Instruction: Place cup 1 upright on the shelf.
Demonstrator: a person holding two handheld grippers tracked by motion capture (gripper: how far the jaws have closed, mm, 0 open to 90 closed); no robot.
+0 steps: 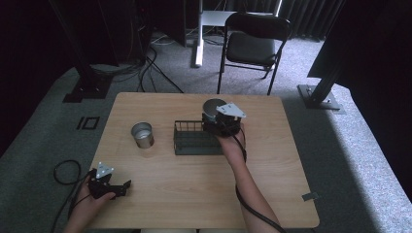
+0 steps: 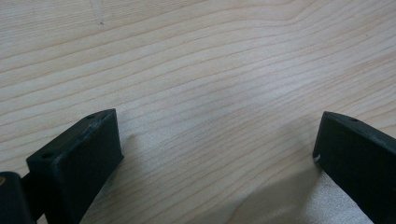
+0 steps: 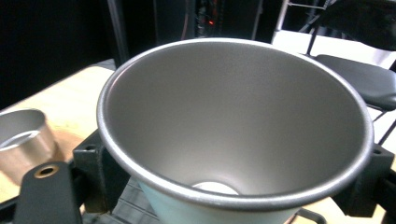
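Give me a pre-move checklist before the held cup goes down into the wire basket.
1. Right gripper shut on the metal cup: ok, a jaw on each side.
2. Cup upright, mouth up: ok.
3. Wire basket free to receive it: cannot tell, gripper hides its right end.
4. Cup above basket: ok, over its right end.
5. Second cup apart from basket: ok, stands to its left.
6. Left gripper out of the way: ok, open at the near left.
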